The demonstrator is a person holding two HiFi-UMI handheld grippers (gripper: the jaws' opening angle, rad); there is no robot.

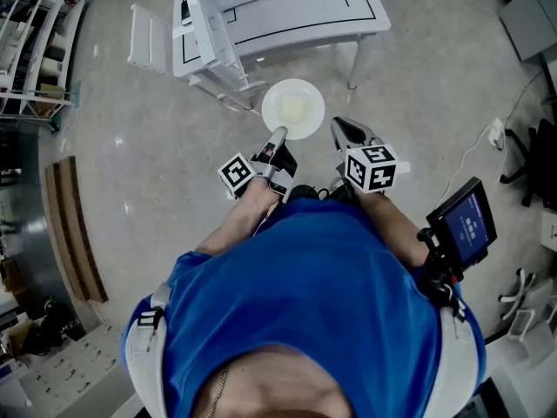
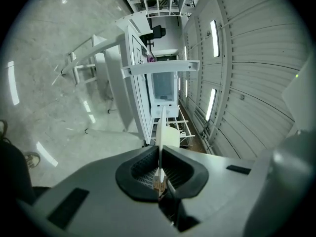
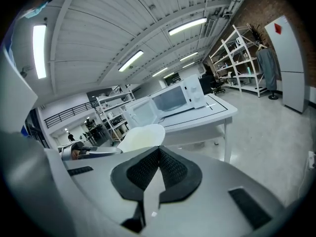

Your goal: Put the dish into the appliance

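Head view: dish [image 1: 293,108] pinched in left tongs [image 1: 279,132]

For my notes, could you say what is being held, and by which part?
Left gripper pinches the white dish by its near rim; right gripper holds nothing.

Our left tongs [image 2: 160,154] are clamped on the rim of a white plate [image 2: 161,130], which we see edge-on as a thin line rising from the black pads [image 2: 140,169]. The view is rolled sideways: glossy floor [image 2: 49,83] at left, ribbed ceiling [image 2: 256,73] with strip lights [image 2: 214,31] at right. Straight ahead stands a white counter [image 2: 136,98] carrying a microwave [image 2: 163,88].
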